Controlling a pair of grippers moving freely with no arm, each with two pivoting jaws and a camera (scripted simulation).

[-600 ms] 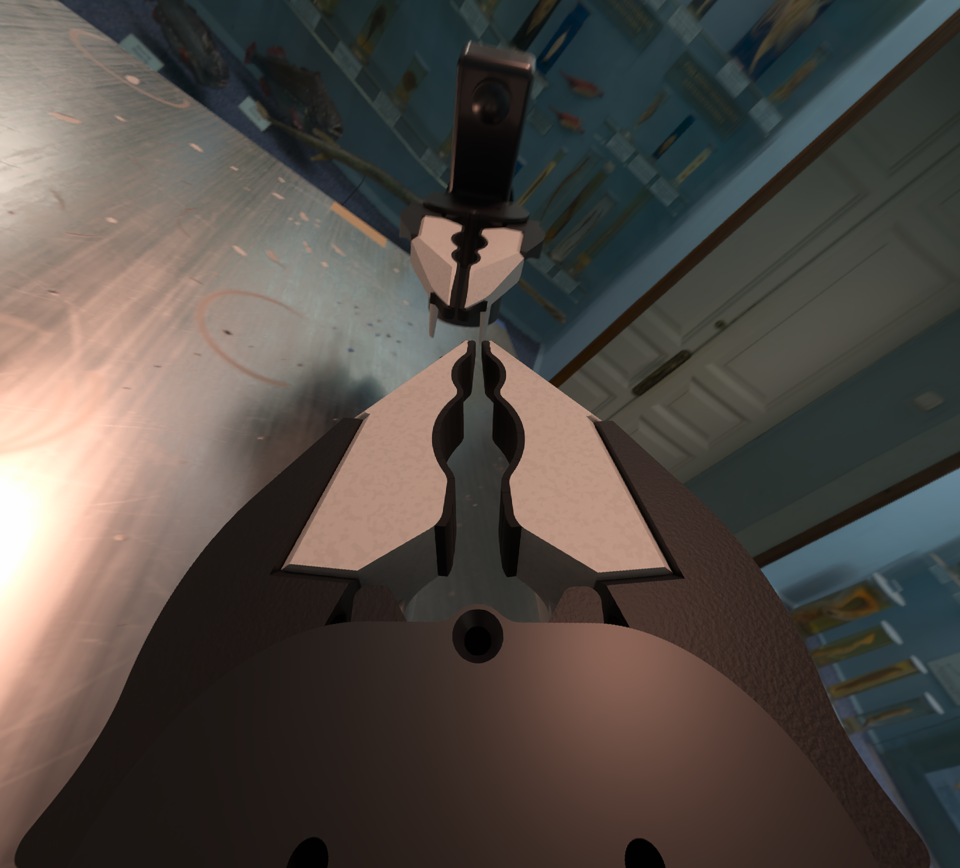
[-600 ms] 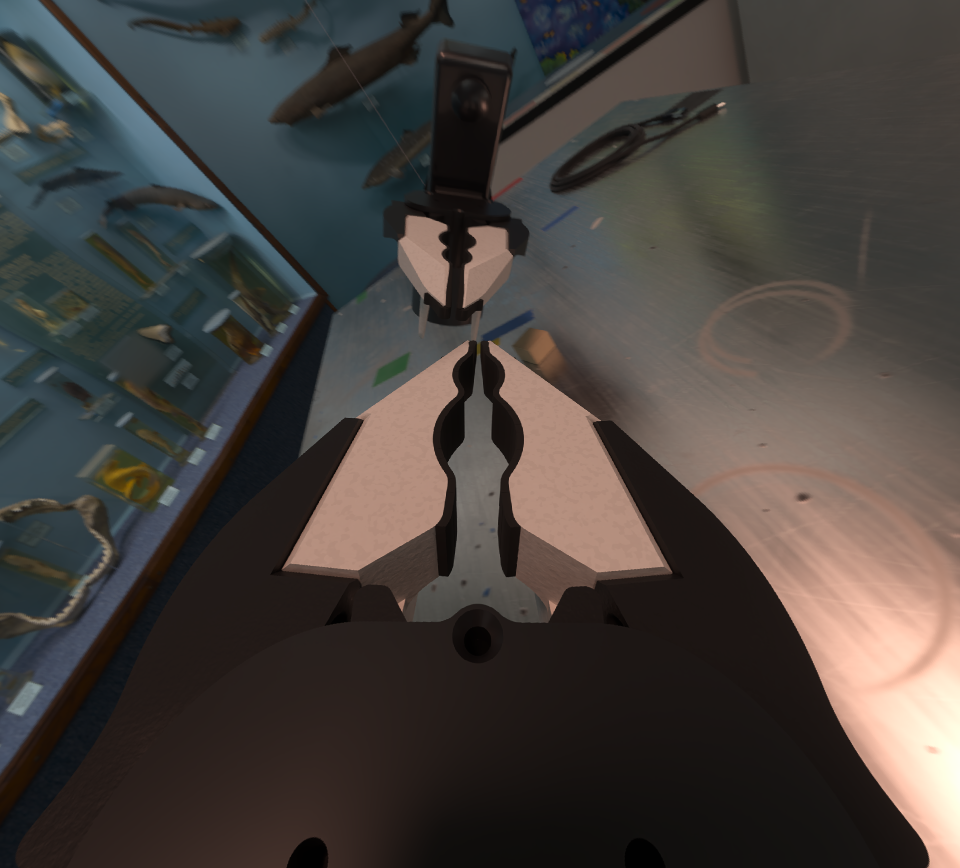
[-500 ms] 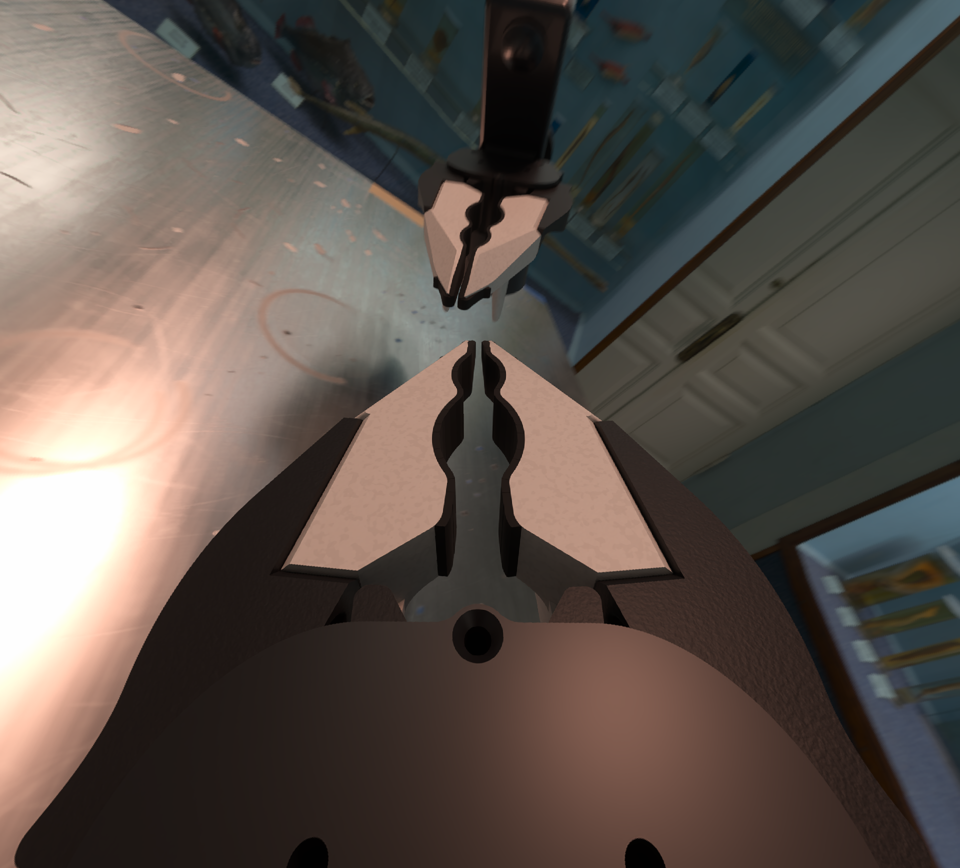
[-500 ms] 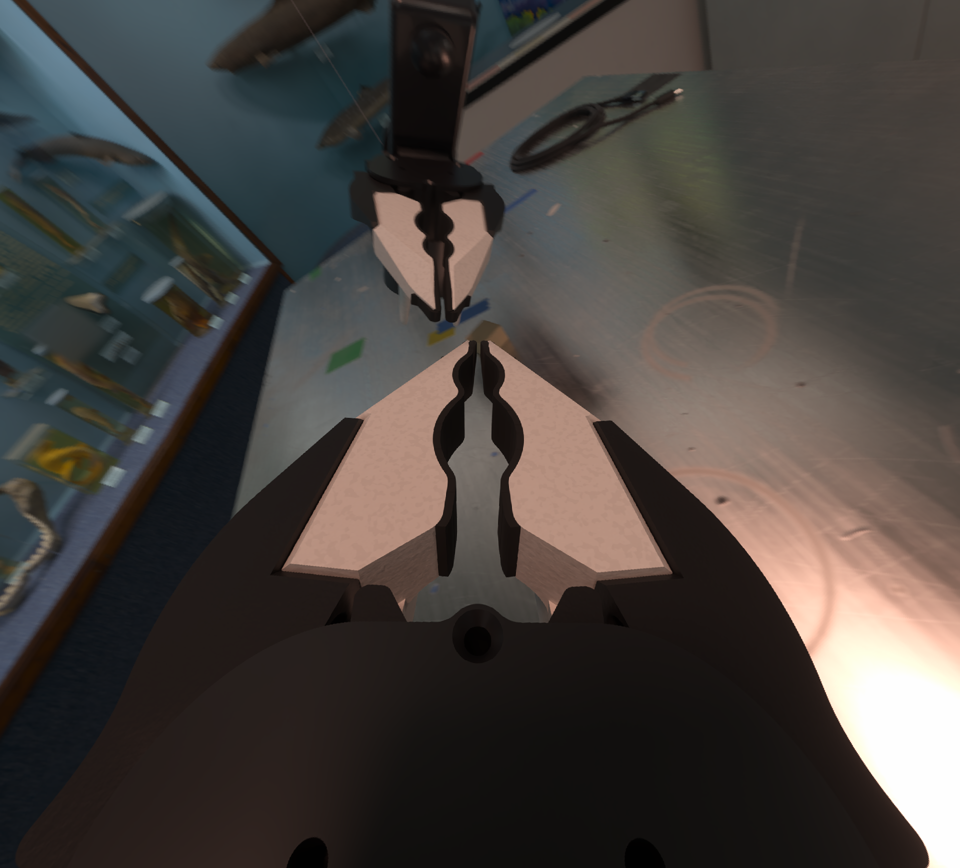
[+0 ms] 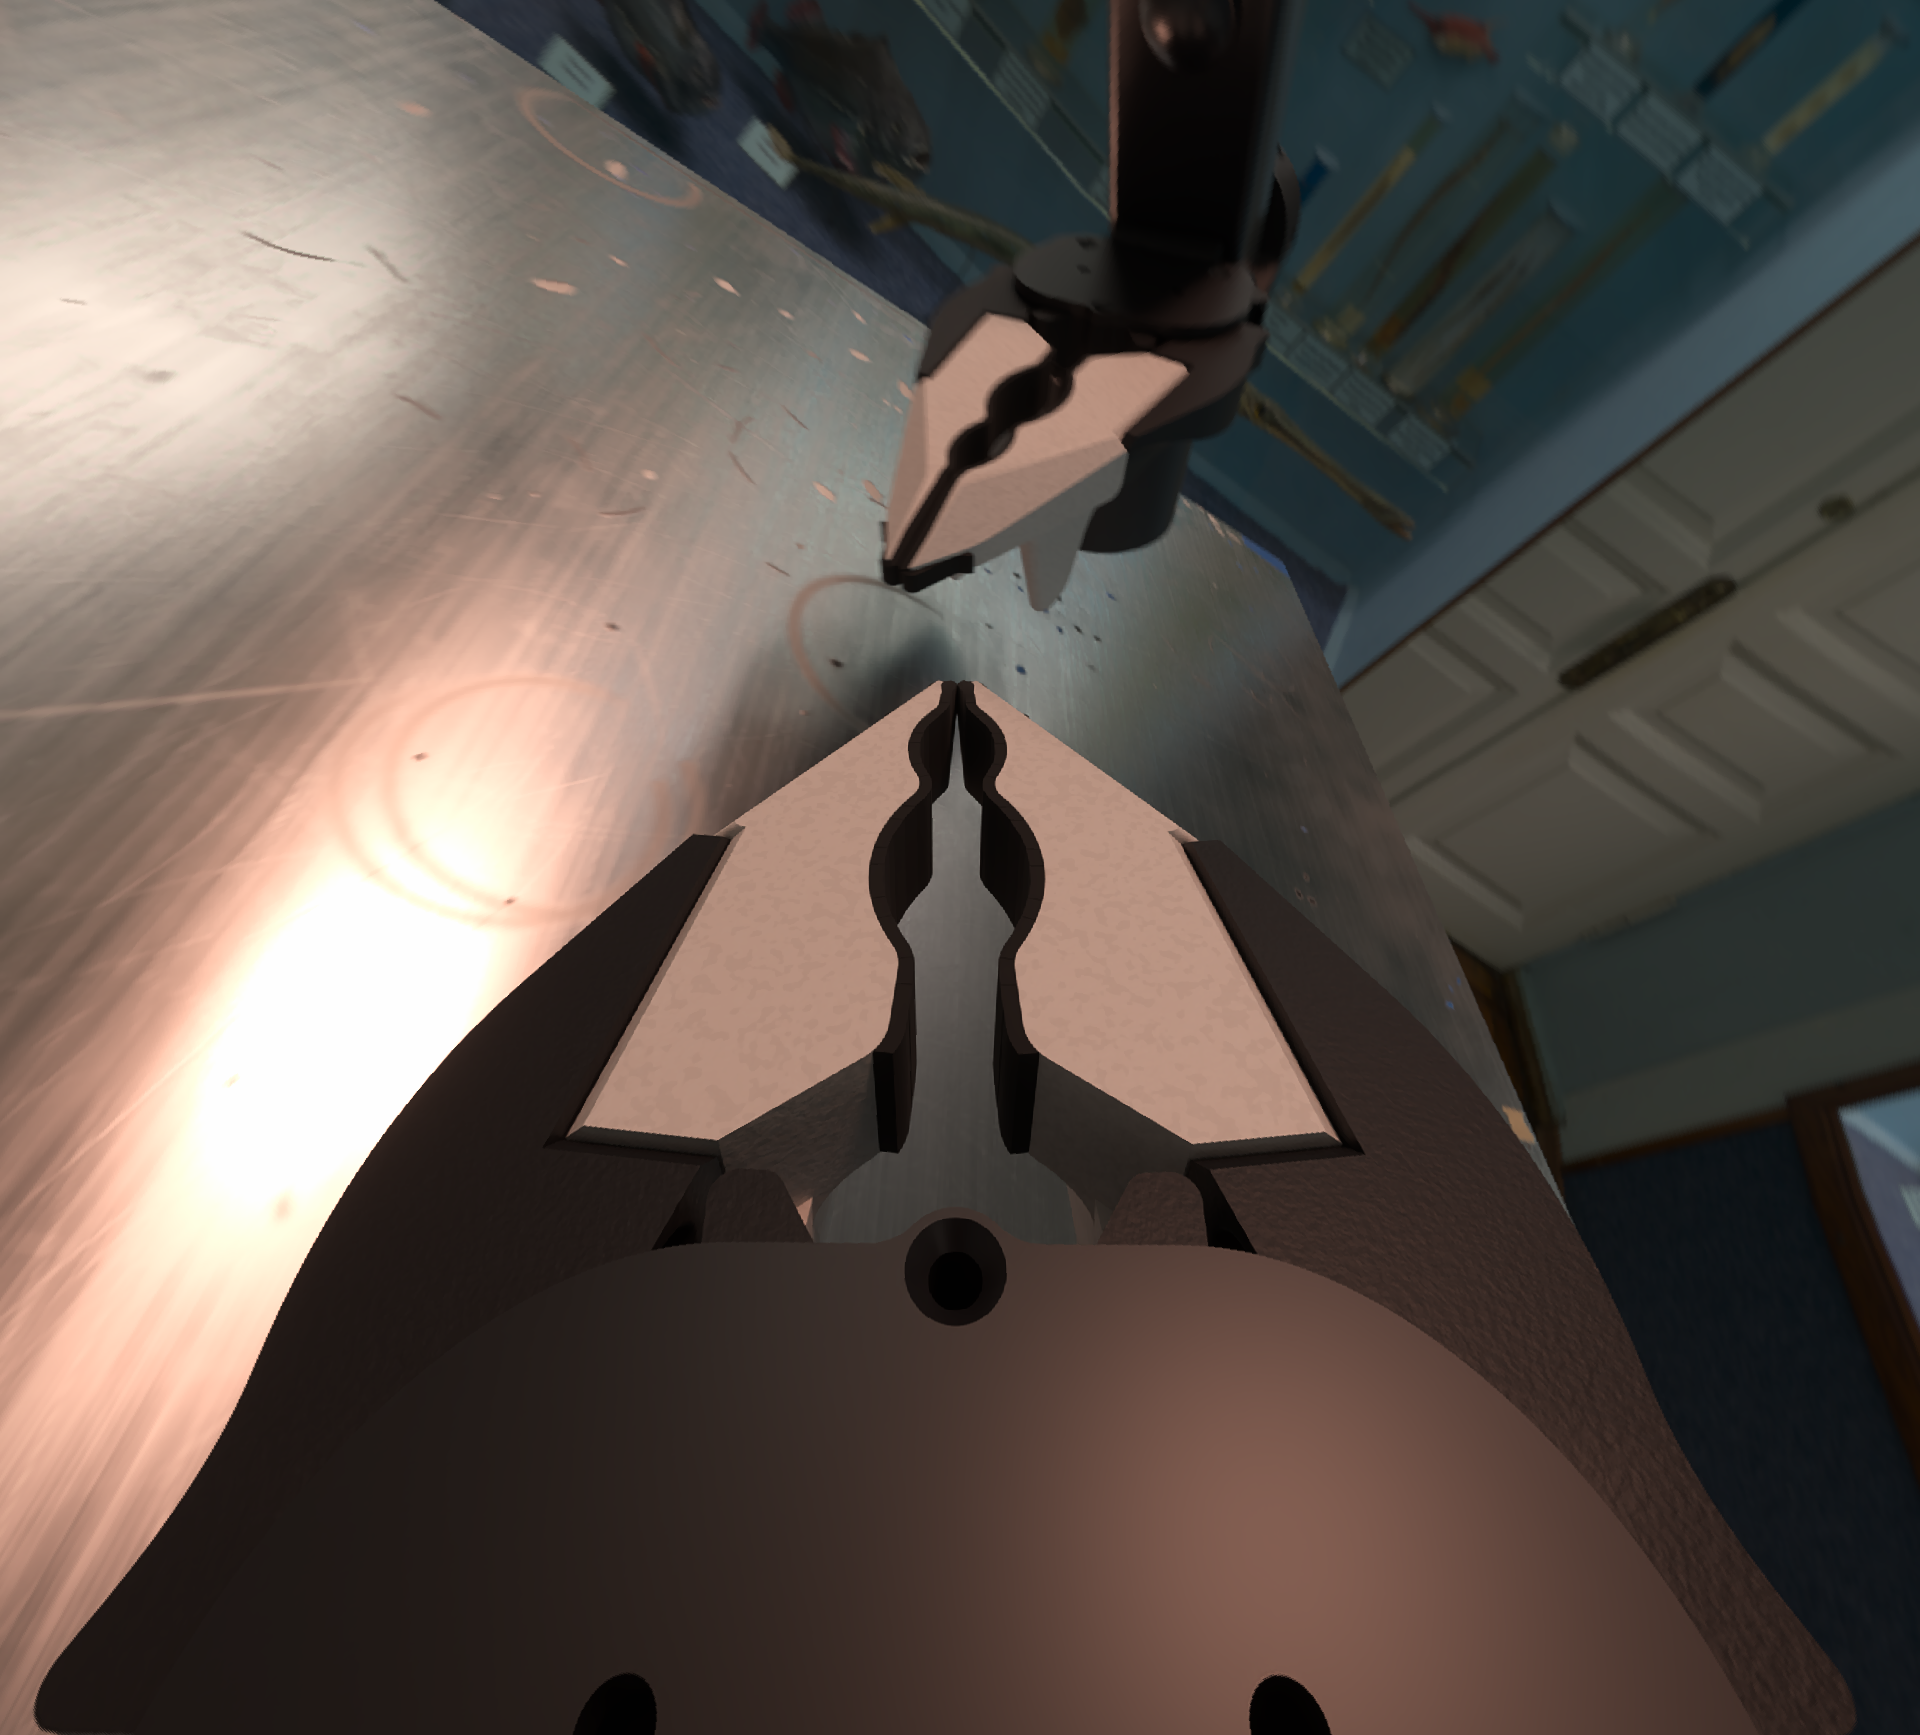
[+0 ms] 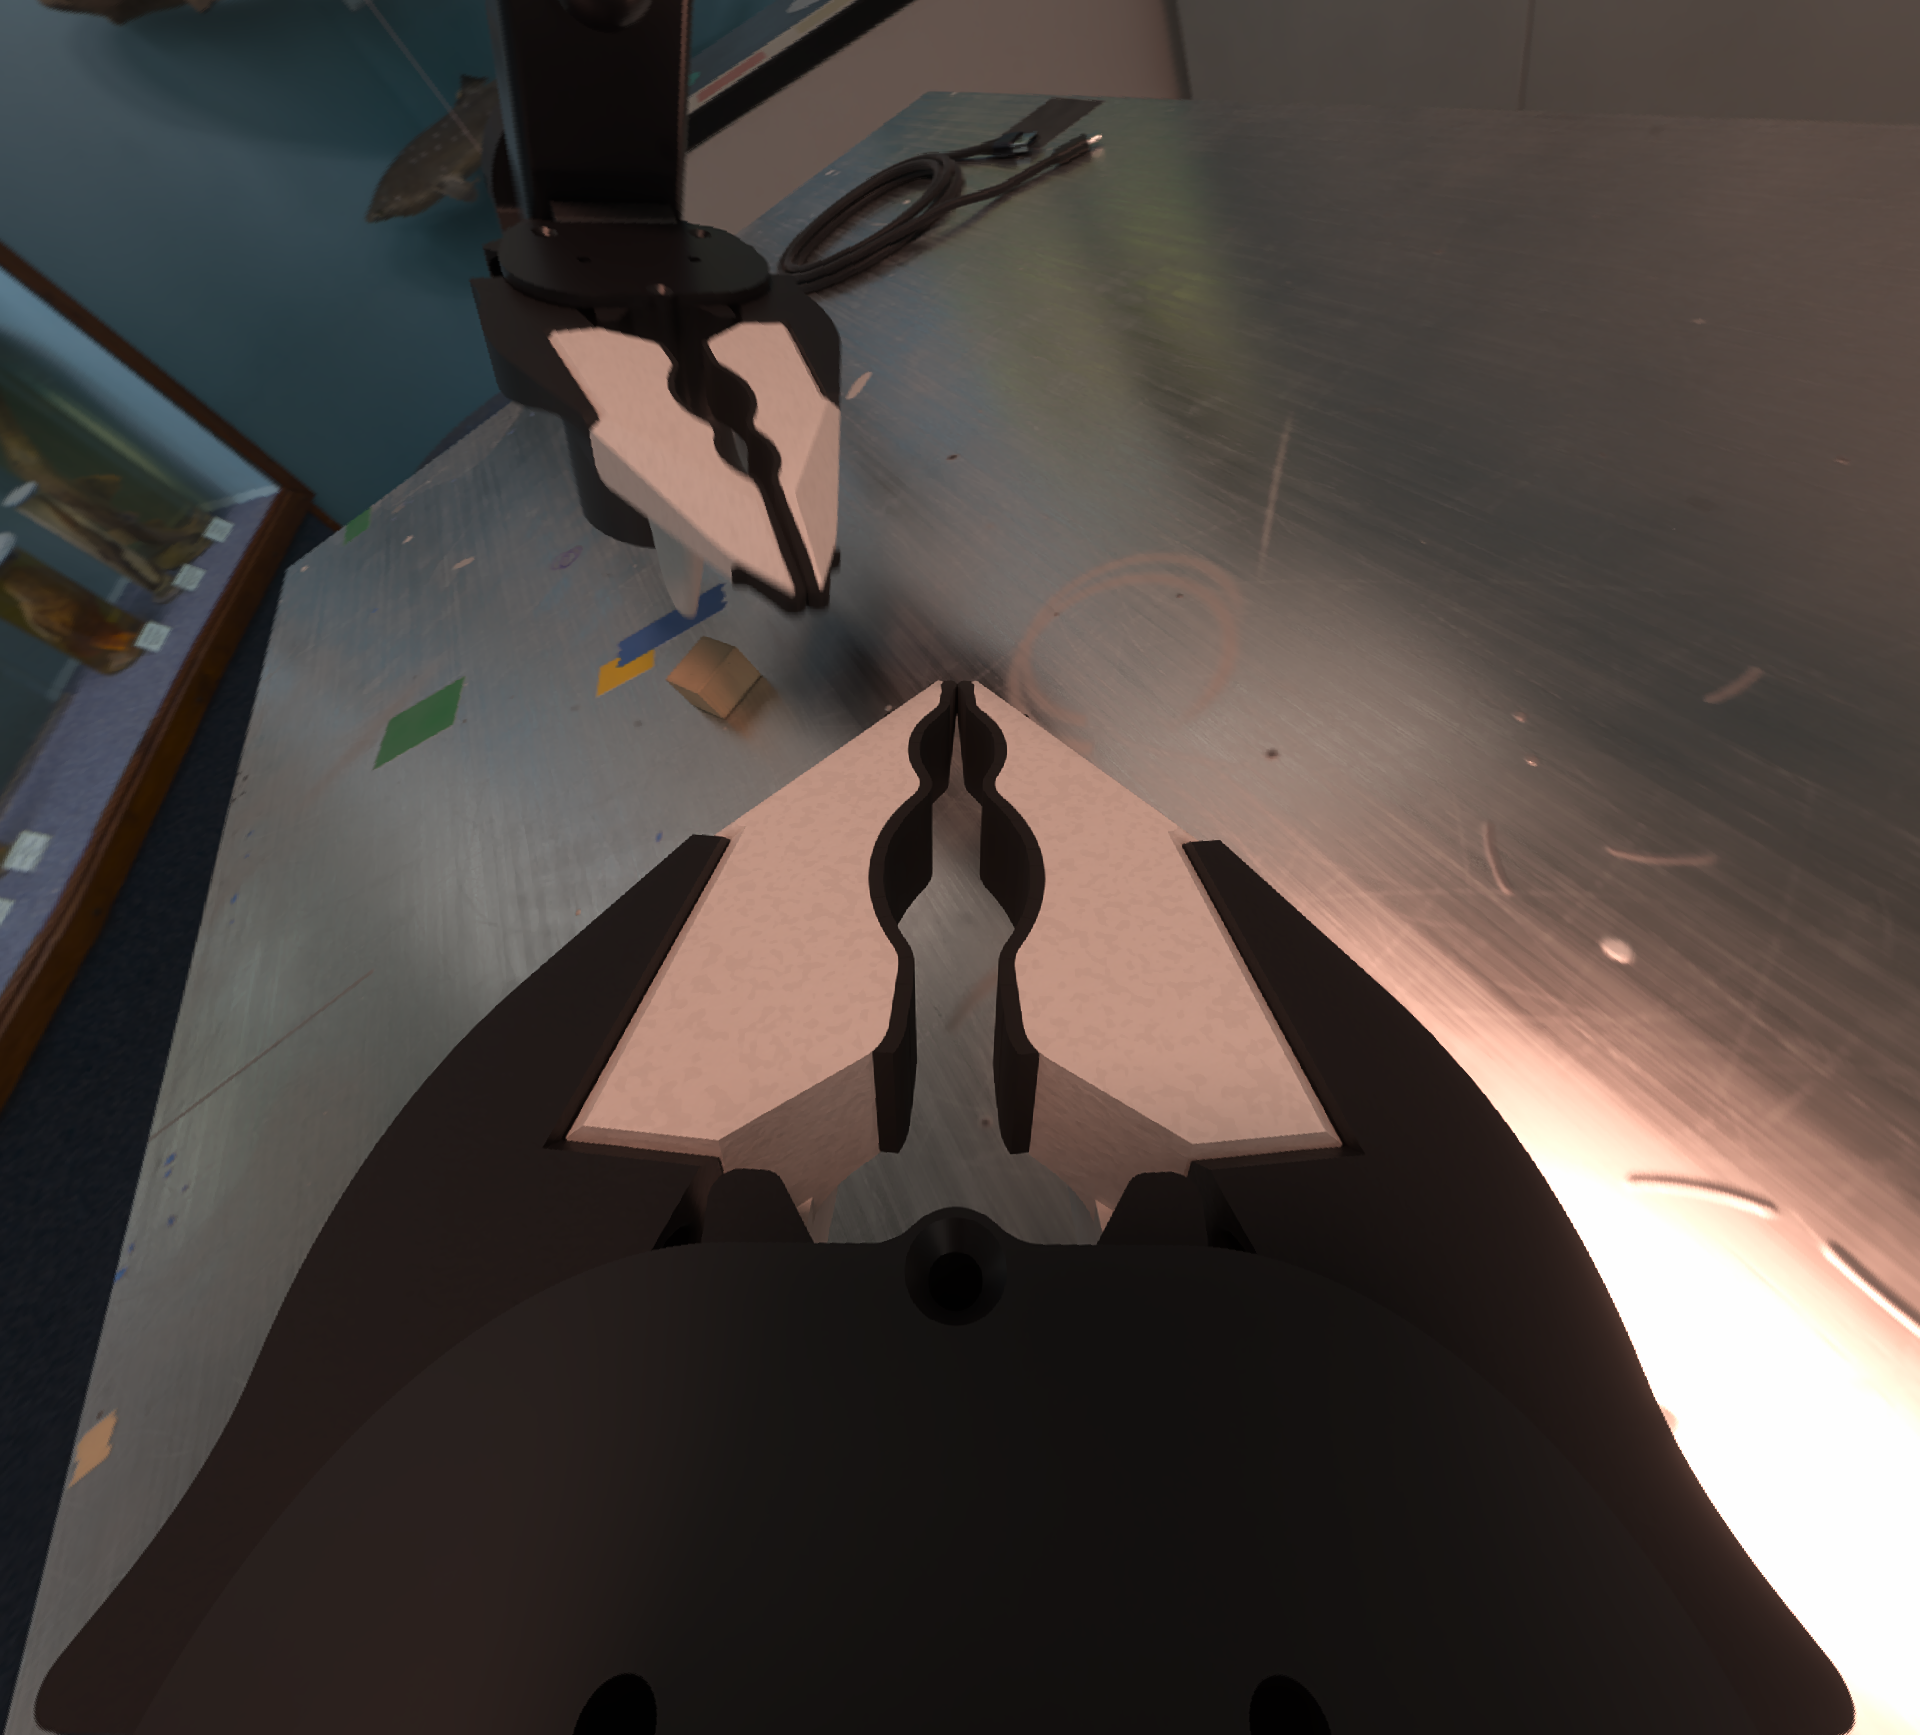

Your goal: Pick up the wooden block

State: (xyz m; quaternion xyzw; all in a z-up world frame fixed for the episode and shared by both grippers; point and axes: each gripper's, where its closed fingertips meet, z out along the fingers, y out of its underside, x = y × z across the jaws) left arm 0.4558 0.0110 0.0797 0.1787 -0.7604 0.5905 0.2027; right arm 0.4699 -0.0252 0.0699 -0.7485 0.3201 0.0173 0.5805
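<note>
Though both fingertips meet, each hand-held gripper [image 5: 955,690] [image 6: 955,690] clenched, empty; wooden block [image 6: 717,675] hidden from left view

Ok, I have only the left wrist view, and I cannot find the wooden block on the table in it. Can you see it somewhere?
Observer: Yes. The right wrist view shows the wooden block lying on the metal table, next to strips of blue tape.
Operator: Does anything hold it?
Observer: No. The left tongs point down at the table just right of the block in that view. They are shut and not touching it.
Operator: Is something else lying there?
Observer: A coiled black cable lies near the far edge, well away from the block.
</note>
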